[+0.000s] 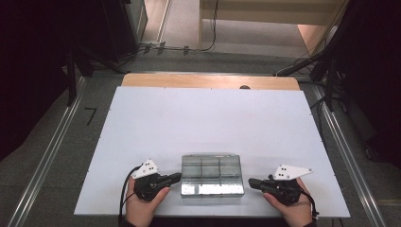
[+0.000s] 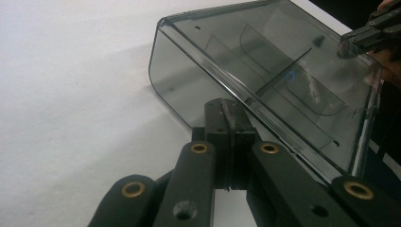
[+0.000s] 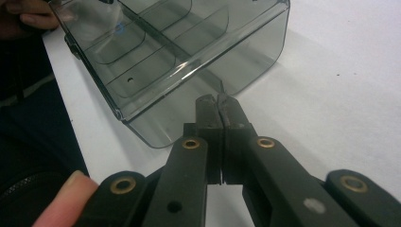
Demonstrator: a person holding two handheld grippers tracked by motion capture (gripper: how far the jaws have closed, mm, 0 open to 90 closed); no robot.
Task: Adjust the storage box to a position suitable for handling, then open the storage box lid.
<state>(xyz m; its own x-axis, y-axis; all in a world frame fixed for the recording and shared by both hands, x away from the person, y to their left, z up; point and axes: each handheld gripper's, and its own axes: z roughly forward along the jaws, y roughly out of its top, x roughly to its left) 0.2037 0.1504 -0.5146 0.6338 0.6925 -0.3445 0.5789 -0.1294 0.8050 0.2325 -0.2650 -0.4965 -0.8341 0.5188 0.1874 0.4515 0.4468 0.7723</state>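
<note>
A smoky clear plastic box (image 1: pixel 212 175) with several inner compartments and a closed lid lies flat near the front edge of the white table (image 1: pixel 208 123). My left gripper (image 1: pixel 177 178) is shut, and its tips rest at the box's left side wall. In the left gripper view the closed jaws (image 2: pixel 230 111) meet right against the box (image 2: pixel 265 61), with nothing between them. My right gripper (image 1: pixel 250 181) is shut too, a small gap away from the box's right side. In the right gripper view its jaws (image 3: pixel 218 101) are pressed together just short of the box wall (image 3: pixel 165 47).
A wooden strip (image 1: pixel 208 80) runs along the table's far edge. Metal floor rails (image 1: pixel 47 156) flank the table, and dark stands (image 1: pixel 71 75) and cables sit beyond it. The white surface stretches wide behind the box. Both hands sit at the front edge.
</note>
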